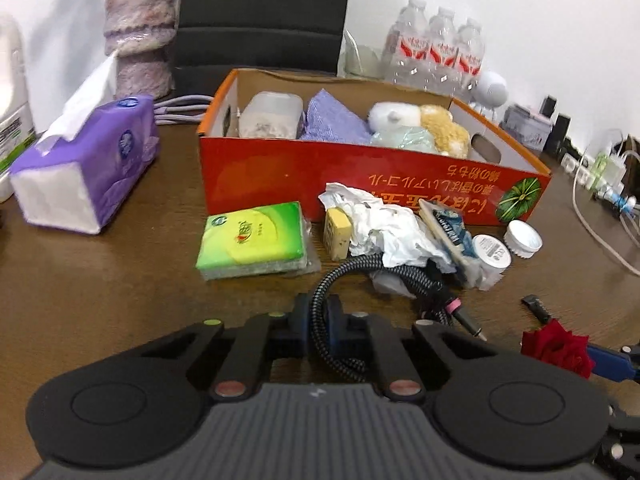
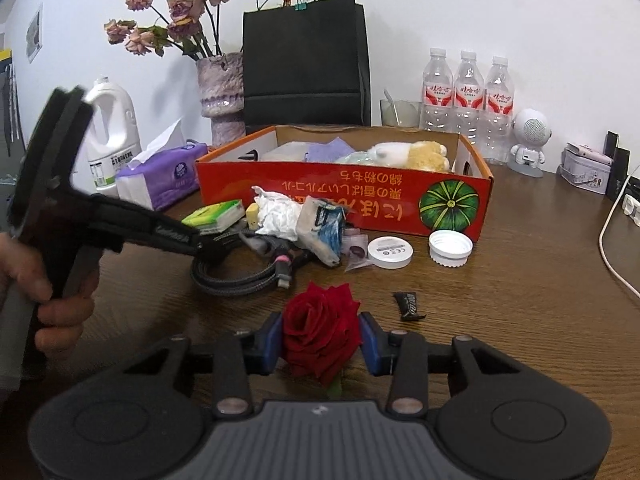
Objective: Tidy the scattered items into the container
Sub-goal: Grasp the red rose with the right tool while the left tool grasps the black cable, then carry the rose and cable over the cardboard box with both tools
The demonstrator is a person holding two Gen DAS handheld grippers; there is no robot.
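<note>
Braided cable point(image 1: 340, 280) pinched in left claw point(image 1: 319, 328), rose point(image 2: 320, 332) in right claw point(image 2: 320, 338)

We see a wood-grain bench point(image 2: 520, 280) with a soft sheen under a glossy printed cardboard box point(image 1: 280, 176). The cable point(image 1: 340, 280) wears woven braid; the tissue point(image 1: 384, 224) is crumpled paper.

left gripper point(image 1: 318, 330) clamping braided cable point(image 1: 340, 280), orange box point(image 1: 360, 168) behind
</note>
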